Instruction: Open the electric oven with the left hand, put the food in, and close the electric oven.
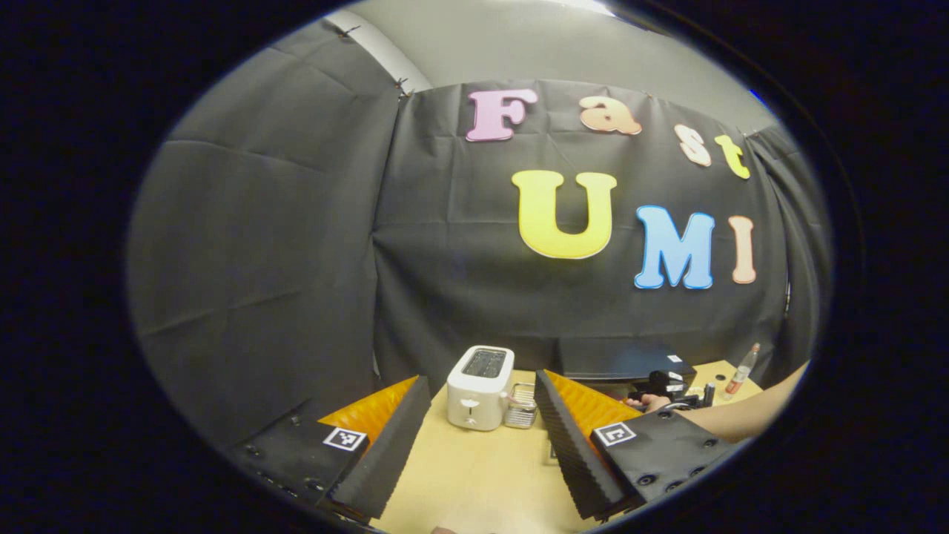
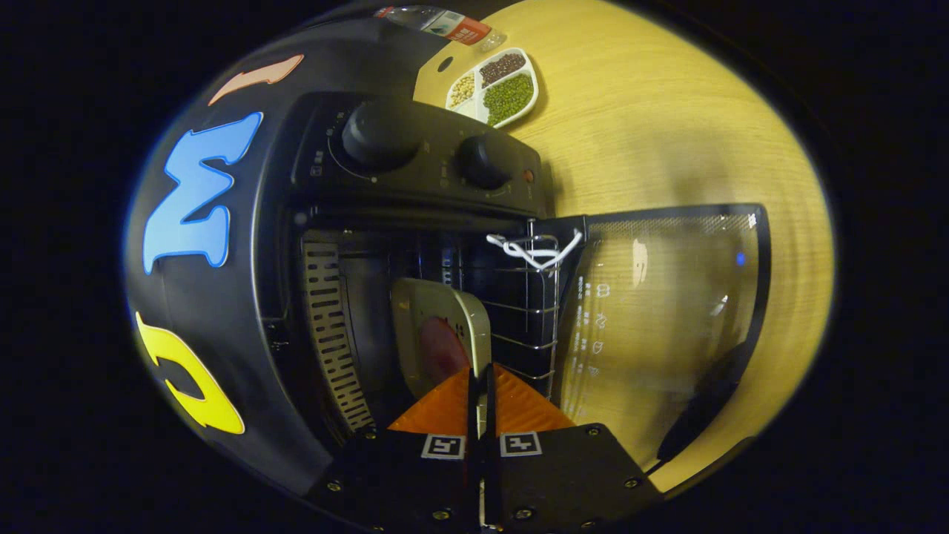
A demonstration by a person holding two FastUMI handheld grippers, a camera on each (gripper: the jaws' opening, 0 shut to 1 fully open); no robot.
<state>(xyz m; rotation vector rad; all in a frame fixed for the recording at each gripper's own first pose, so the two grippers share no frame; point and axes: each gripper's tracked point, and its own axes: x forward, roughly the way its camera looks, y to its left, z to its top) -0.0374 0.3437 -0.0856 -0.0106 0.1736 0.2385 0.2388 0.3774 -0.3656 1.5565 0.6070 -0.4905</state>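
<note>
Wood table (image 1: 482,475) ahead; left gripper (image 1: 482,437) wide open, toaster (image 1: 480,387) beyond. Right gripper (image 2: 480,386) clamps plate (image 2: 443,334) rim, plate inside oven (image 2: 415,222), door (image 2: 660,311) open beside it.

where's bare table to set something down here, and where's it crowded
Free: the table between the left gripper fingers, in front of the toaster, and the wood right of the bean tray, above the open oven door. Crowded: the oven mouth, where the right gripper pinches a plate beside the wire rack.
</note>
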